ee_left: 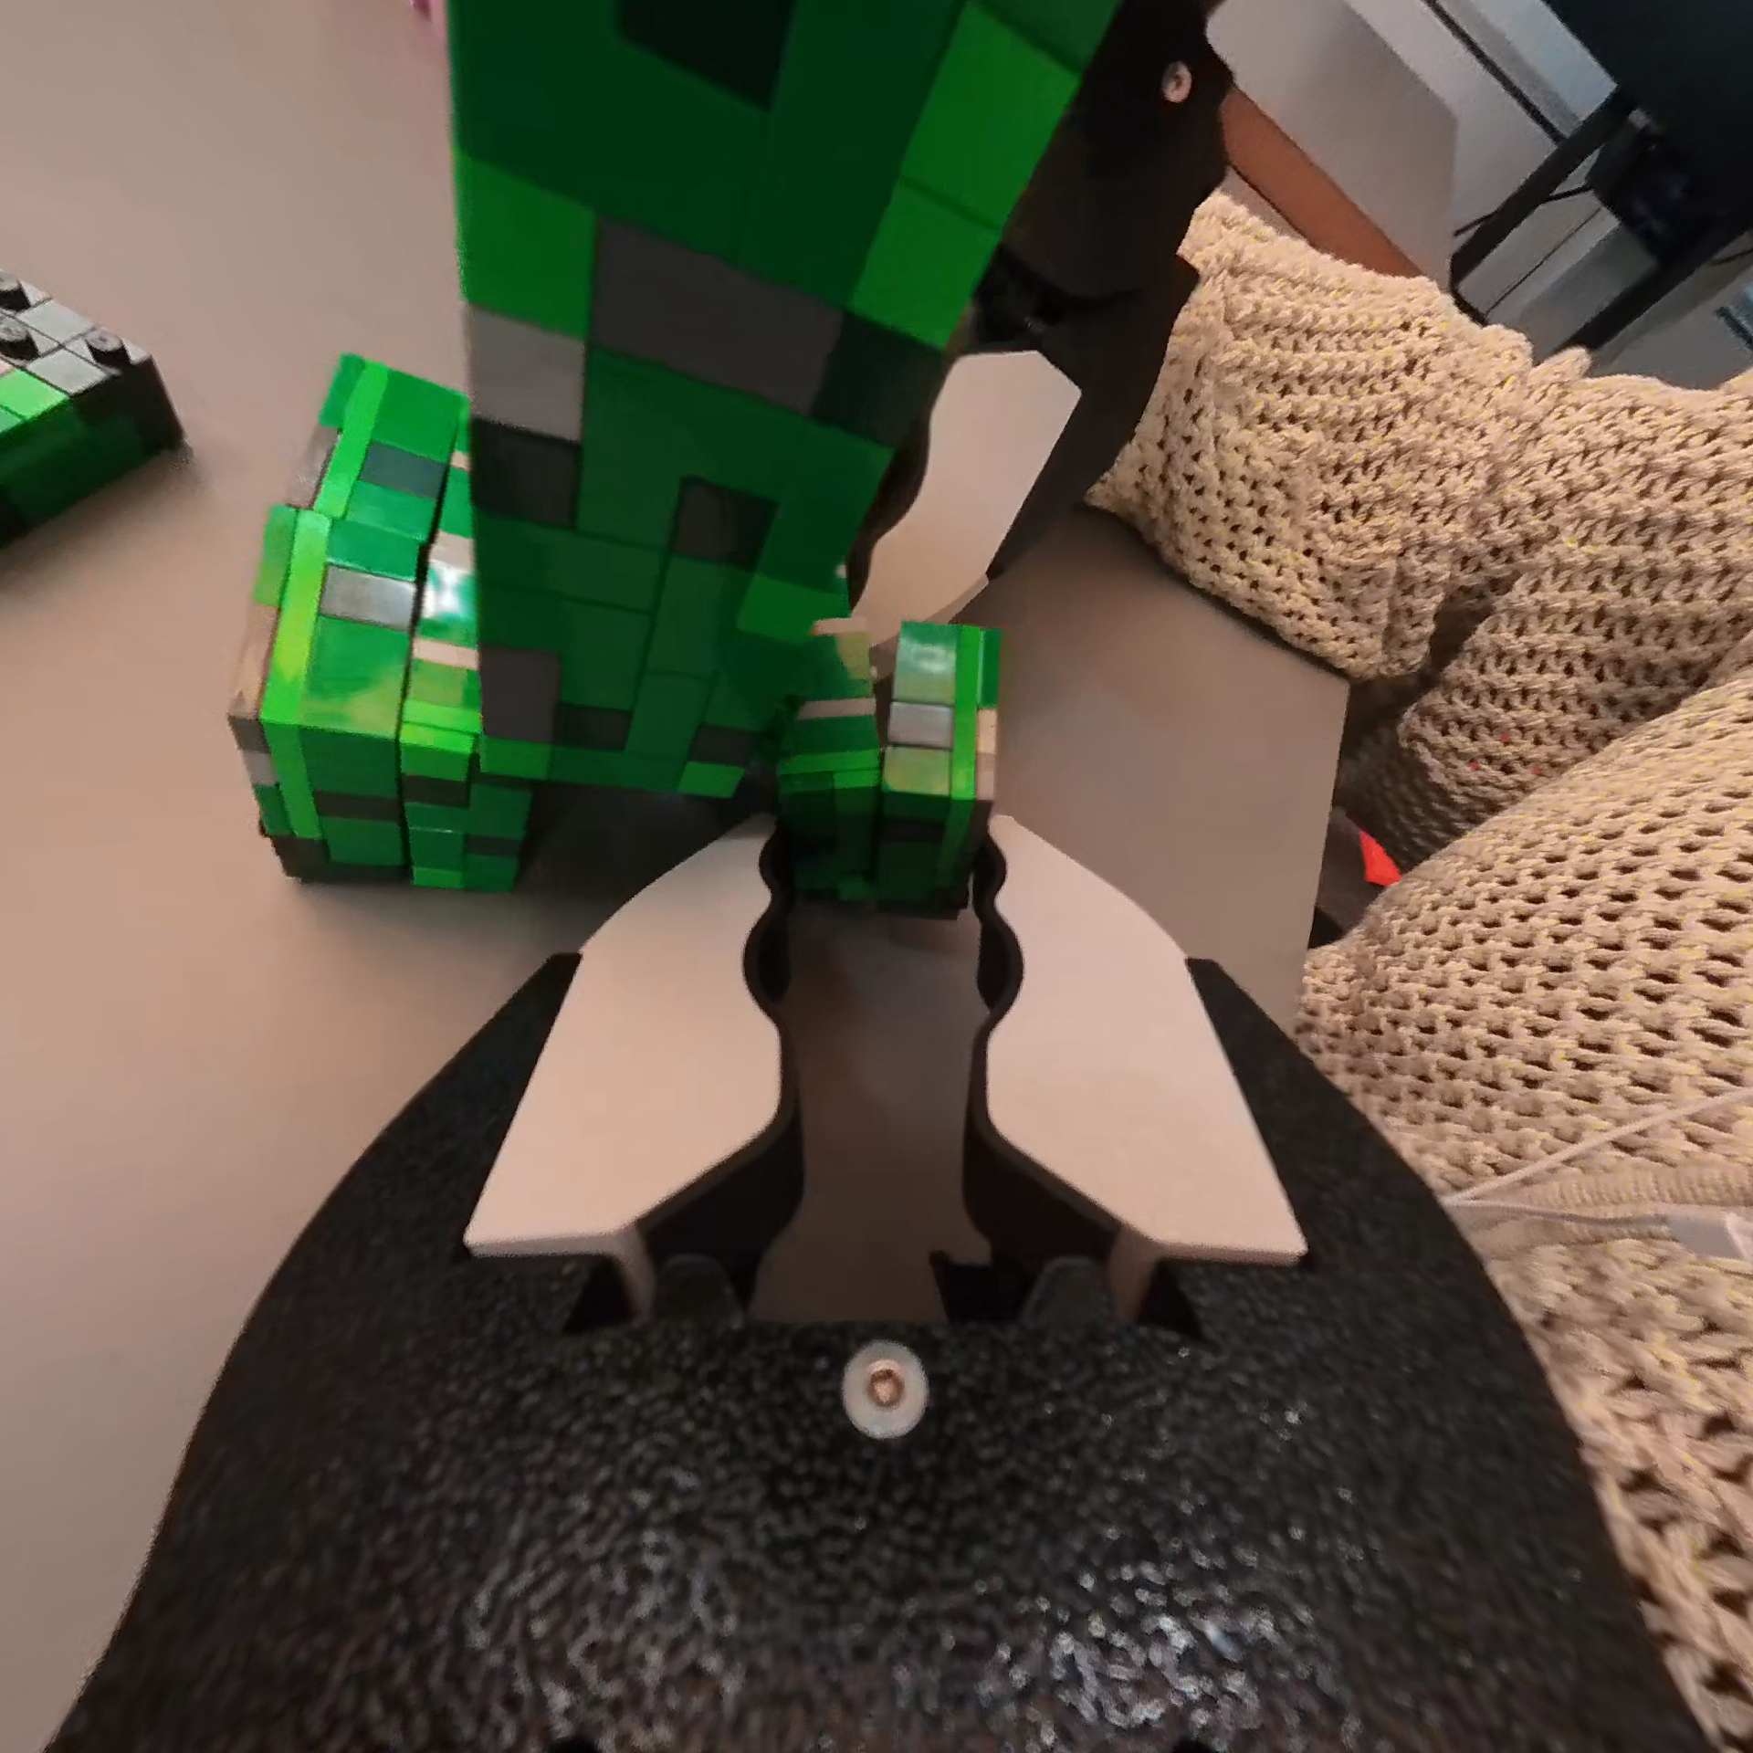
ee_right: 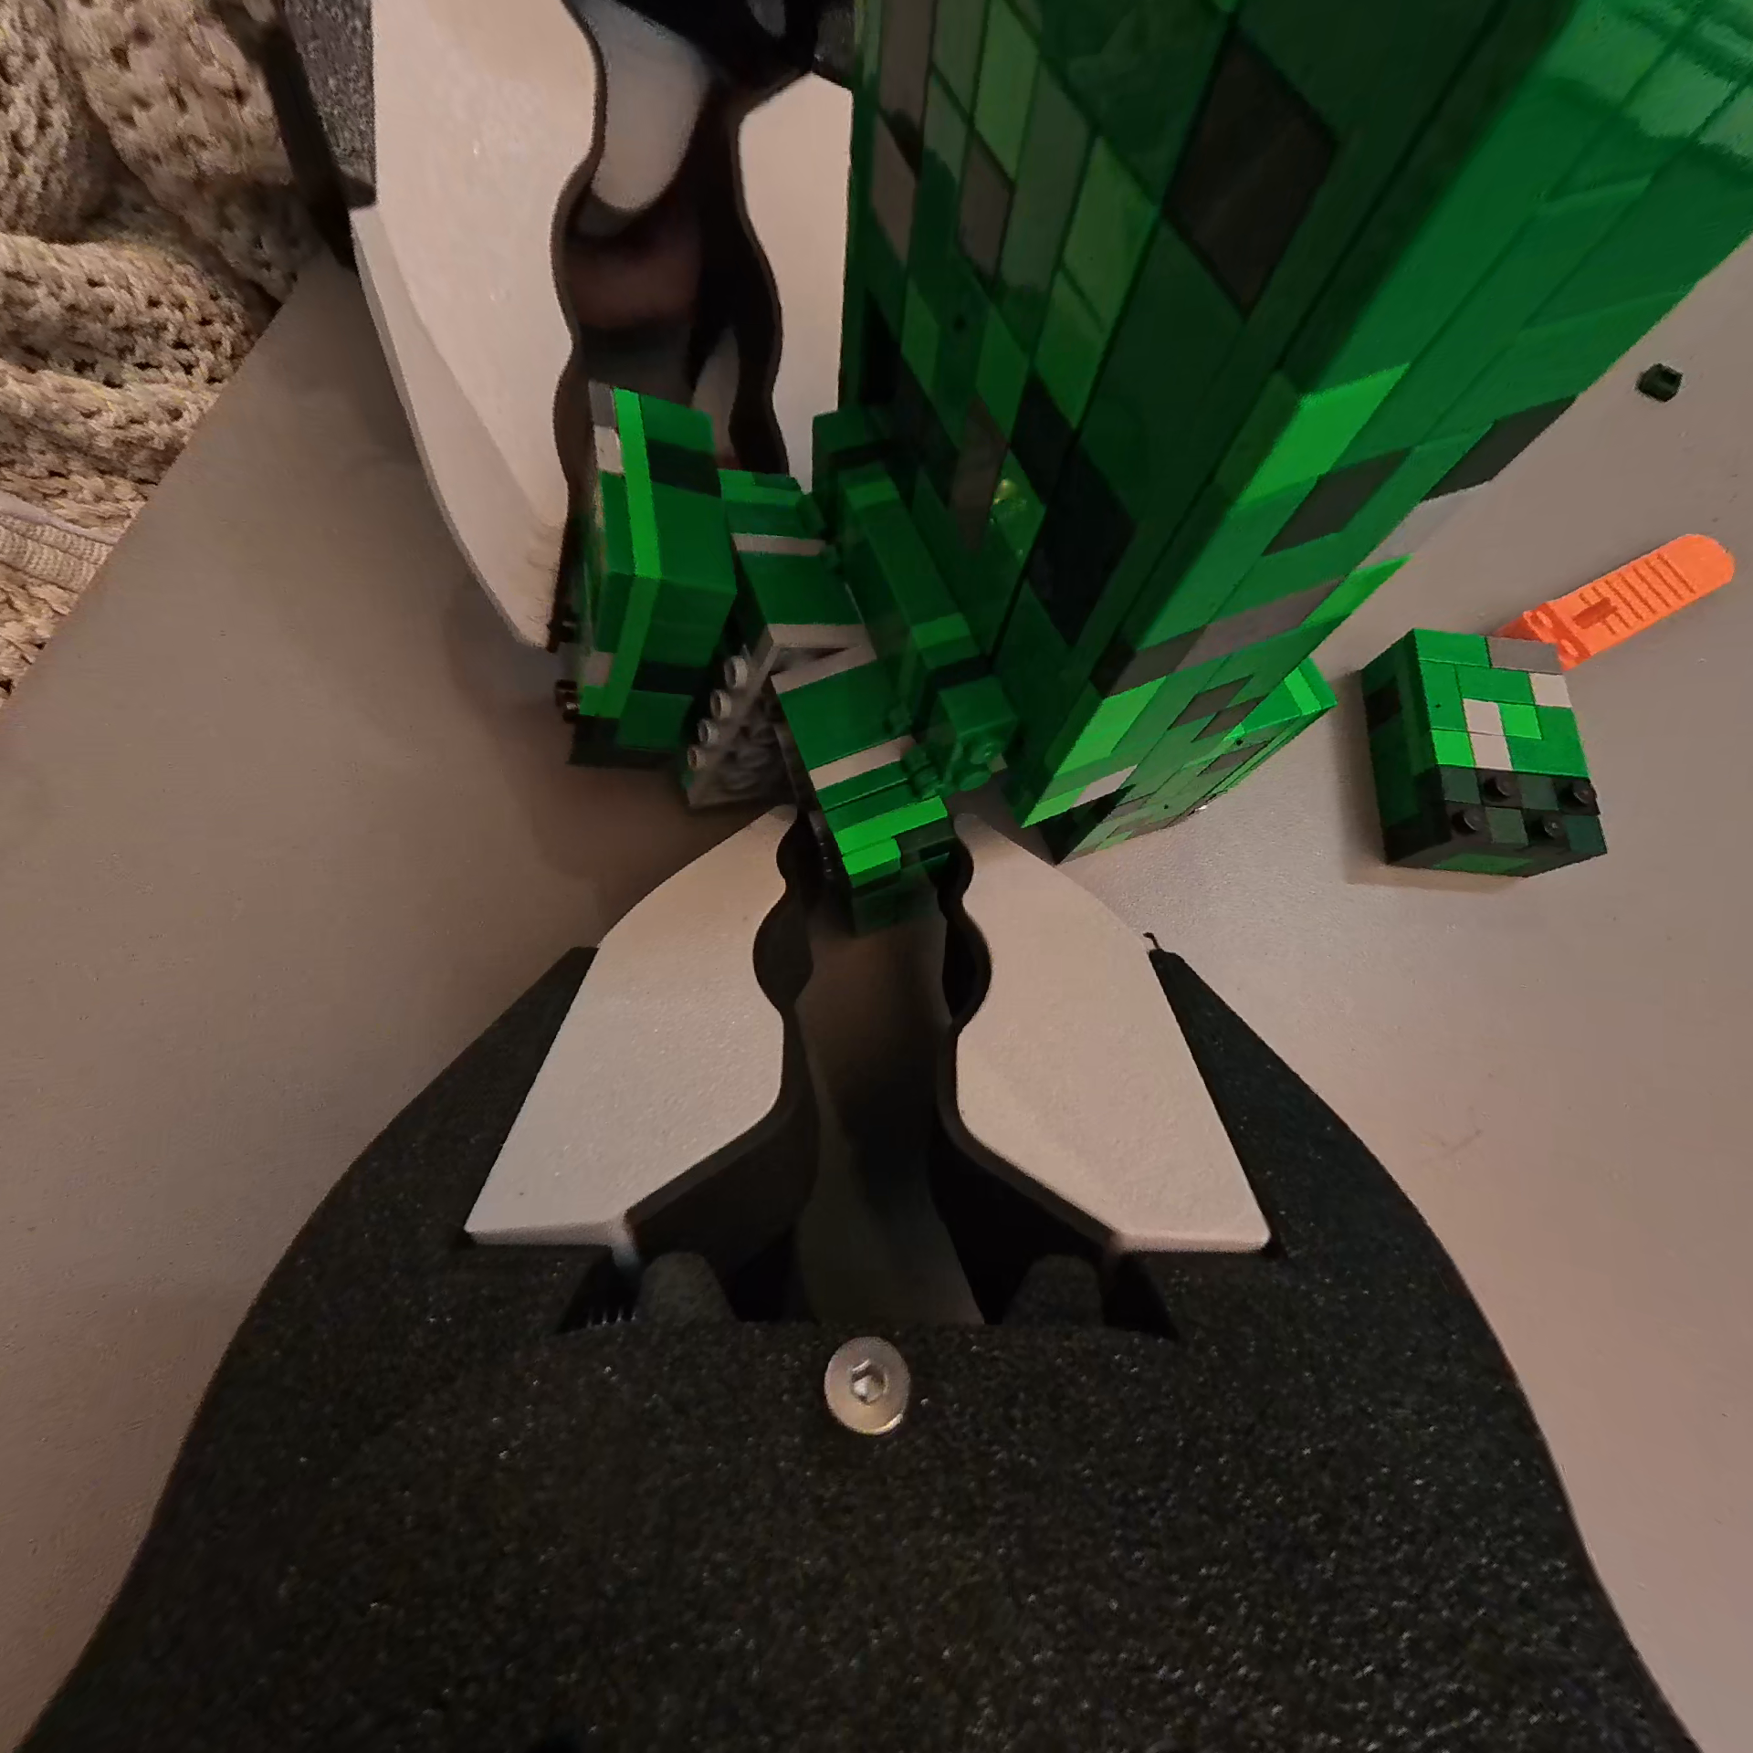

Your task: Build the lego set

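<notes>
The build looks well advanced: a tall green tower (ee_left: 702,398) of tiled bricks, patched with grey and dark squares, stands on the bench (ee_left: 171,949) and fills the 12 o'clock part of both views. At its base, toward 9 o'clock in the left wrist view, a chunky green foot block (ee_left: 370,655) sits against it, seemingly already attached. The work in hand is the opposite foot, which appears not yet joined. The left hand-held gripper (ee_left: 877,868) is closed narrowly on a small green foot (ee_left: 934,759) just beside the tower's base at 1 o'clock of centre. The right hand-held gripper (ee_right: 877,877) clamps a second green sub-assembly (ee_right: 854,721), tilted, with grey studded pieces showing at its side; it lies between that foot and the tower, touching or nearly touching both, though the exact joint is hidden. From the right wrist view, another loose foot block (ee_right: 1480,749) lies on the bench at 3 o'clock, apart from the tower, with an orange brick separator (ee_right: 1622,598) just beyond it. In the left wrist view a flat green and black piece (ee_left: 76,408) rests at 9 o'clock, also unattached. So the body is likely finished, while at least two feet and that flat piece seem left to fit. A person's knitted sleeve (ee_left: 1423,493) shows at 3 o'clock.
</notes>
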The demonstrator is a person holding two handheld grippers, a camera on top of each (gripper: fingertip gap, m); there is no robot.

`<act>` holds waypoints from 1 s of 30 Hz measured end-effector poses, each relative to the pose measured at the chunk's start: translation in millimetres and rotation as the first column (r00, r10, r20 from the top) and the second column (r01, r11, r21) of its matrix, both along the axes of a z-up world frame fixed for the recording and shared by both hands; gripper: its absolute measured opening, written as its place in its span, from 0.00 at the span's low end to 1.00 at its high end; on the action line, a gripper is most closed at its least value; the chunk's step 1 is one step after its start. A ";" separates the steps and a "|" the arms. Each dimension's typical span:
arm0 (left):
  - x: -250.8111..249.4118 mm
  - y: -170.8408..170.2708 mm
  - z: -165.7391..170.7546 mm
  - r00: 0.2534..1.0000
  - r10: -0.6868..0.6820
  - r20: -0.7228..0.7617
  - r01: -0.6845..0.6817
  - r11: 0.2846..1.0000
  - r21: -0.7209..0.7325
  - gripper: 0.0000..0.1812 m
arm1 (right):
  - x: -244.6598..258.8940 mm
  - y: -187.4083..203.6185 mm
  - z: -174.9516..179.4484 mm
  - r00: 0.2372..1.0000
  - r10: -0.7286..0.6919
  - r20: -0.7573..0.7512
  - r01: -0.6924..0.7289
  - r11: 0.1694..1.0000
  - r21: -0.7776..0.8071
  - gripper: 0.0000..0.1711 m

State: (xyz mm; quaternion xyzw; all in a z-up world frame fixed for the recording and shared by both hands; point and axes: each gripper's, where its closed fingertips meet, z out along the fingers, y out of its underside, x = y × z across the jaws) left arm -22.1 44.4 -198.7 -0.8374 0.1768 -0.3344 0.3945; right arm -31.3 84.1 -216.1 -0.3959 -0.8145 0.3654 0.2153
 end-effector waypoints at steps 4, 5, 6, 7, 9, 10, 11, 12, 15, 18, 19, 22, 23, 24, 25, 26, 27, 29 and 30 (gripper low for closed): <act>-0.1 -0.1 -1.4 0.998 0.009 -0.057 -0.008 1.000 0.028 0.21 | 6.8 1.7 -0.2 1.000 -0.006 0.004 0.006 1.000 0.003 0.27; 0.0 0.1 -1.6 0.998 0.010 -0.065 -0.008 0.999 0.031 0.21 | 11.9 5.5 -1.2 0.999 -0.026 0.019 0.026 1.000 -0.002 0.29; 0.1 0.2 -1.7 0.998 0.012 -0.068 -0.009 0.999 0.033 0.21 | 17.7 11.2 -1.2 0.998 -0.060 0.031 0.061 0.998 -0.010 0.30; 0.2 0.5 -1.8 0.997 0.014 -0.070 -0.012 0.999 0.033 0.21 | 23.3 16.8 0.9 0.994 -0.104 0.041 0.105 0.994 -0.030 0.30; 0.2 0.8 -2.0 0.997 0.018 -0.077 -0.015 0.999 0.036 0.21 | 32.5 14.9 12.6 0.984 -0.166 0.057 0.171 0.979 -0.108 0.28; 0.1 0.9 -2.1 0.996 0.021 -0.082 -0.018 0.999 0.038 0.21 | 33.9 9.7 19.9 0.977 -0.205 0.057 0.211 0.968 -0.138 0.28; 0.0 1.2 -2.3 0.996 0.025 -0.086 -0.022 0.999 0.039 0.21 | 33.1 4.1 26.1 0.965 -0.257 0.046 0.261 0.954 -0.146 0.29; -0.2 1.9 -2.5 0.995 0.034 -0.089 -0.031 0.999 0.040 0.21 | 30.7 -1.5 31.5 0.947 -0.321 0.021 0.320 0.936 -0.143 0.30; 0.0 4.8 -2.9 0.993 0.069 -0.098 -0.065 0.997 0.042 0.21 | 25.6 -24.3 37.5 0.875 -0.481 -0.059 0.472 0.873 -0.125 0.32; 0.5 5.6 -3.3 0.992 0.073 -0.107 -0.068 0.997 0.045 0.21 | 22.8 -36.0 26.2 0.793 -0.597 -0.122 0.600 0.800 -0.010 0.33; 0.9 5.6 -3.3 0.992 0.069 -0.105 -0.065 0.997 0.044 0.21 | 20.9 -38.4 23.3 0.770 -0.623 -0.138 0.631 0.776 0.015 0.33; 3.9 4.1 -1.2 0.995 0.041 -0.087 -0.037 0.998 0.049 0.25 | 13.7 -47.1 18.8 0.715 -0.686 -0.139 0.692 0.722 0.002 0.31; 4.8 3.2 -0.7 0.996 0.030 -0.081 -0.026 0.998 0.051 0.26 | 12.3 -47.3 16.8 0.696 -0.704 -0.137 0.712 0.702 0.006 0.30; 5.5 2.3 -0.3 0.997 0.018 -0.078 -0.014 0.999 0.052 0.28 | 12.1 -46.0 14.0 0.676 -0.725 -0.133 0.733 0.680 0.018 0.29; 6.0 1.2 0.0 0.997 0.006 -0.077 -0.002 0.999 0.054 0.27 | 12.9 -43.6 11.8 0.651 -0.749 -0.126 0.757 0.652 0.034 0.29; 5.6 0.4 0.3 0.997 -0.005 -0.078 0.009 0.998 0.059 0.28 | 12.9 -43.9 11.7 0.637 -0.761 -0.122 0.769 0.638 0.031 0.29; 4.8 -0.9 0.6 0.997 -0.018 -0.082 0.023 0.998 0.064 0.28 | 12.6 -46.3 11.6 0.627 -0.772 -0.108 0.777 0.629 0.013 0.29; 1.8 -5.5 0.0 0.995 -0.046 -0.094 0.052 0.996 0.067 0.32 | 12.7 -51.5 10.7 0.616 -0.783 -0.084 0.786 0.619 -0.003 0.32; -0.1 -8.6 0.0 0.994 -0.060 -0.096 0.067 0.995 0.069 0.32 | 13.9 -52.5 9.7 0.606 -0.791 -0.083 0.795 0.607 0.008 0.32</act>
